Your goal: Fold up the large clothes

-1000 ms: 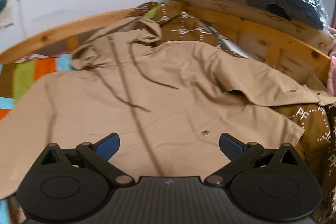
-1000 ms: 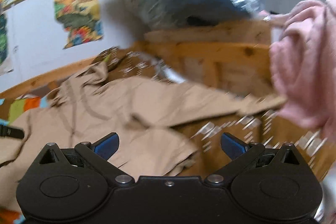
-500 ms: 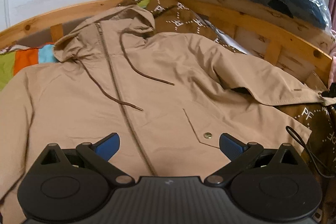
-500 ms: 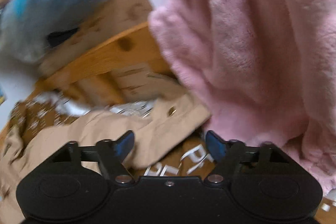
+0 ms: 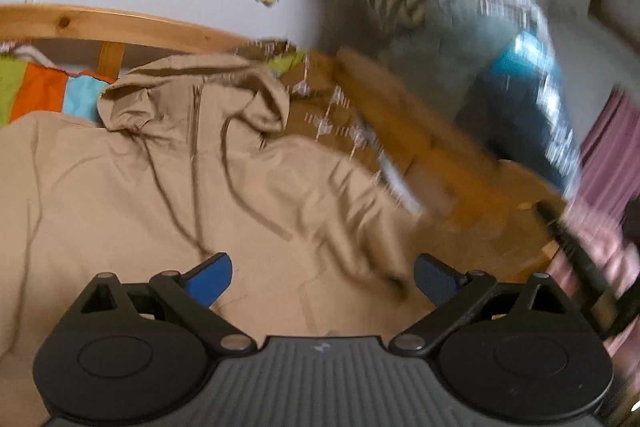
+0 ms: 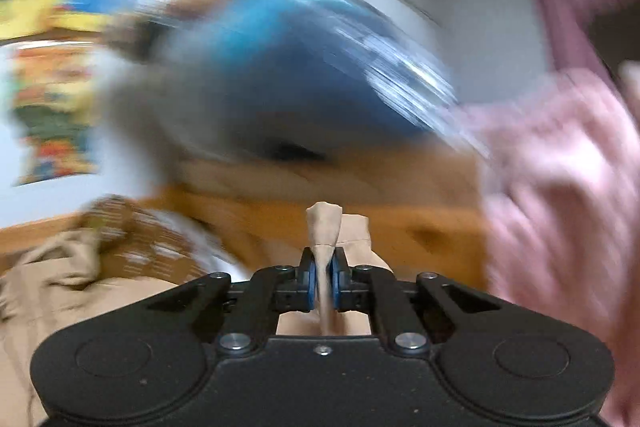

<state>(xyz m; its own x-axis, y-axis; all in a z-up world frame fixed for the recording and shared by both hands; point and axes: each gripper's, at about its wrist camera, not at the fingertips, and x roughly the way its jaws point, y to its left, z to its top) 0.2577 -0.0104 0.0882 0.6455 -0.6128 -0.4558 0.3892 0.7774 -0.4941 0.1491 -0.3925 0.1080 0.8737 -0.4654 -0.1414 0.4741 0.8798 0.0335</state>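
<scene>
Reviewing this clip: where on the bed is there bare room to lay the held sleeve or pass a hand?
Free: the flat tan jacket front, between its hood and the open left gripper. Crowded: the wooden bed rail, bagged bedding and pink fleece beside the right gripper, whose jaws are closing on the sleeve.

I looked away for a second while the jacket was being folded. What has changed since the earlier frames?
The right gripper, open a second ago, swung to the tan jacket's sleeve end and its jaws are closing on it; the fabric is pinched between the pads. The left gripper has shifted toward the right sleeve side and rolled. Unchanged: the left jaws are open and empty, and the jacket lies spread on the bed.
</scene>
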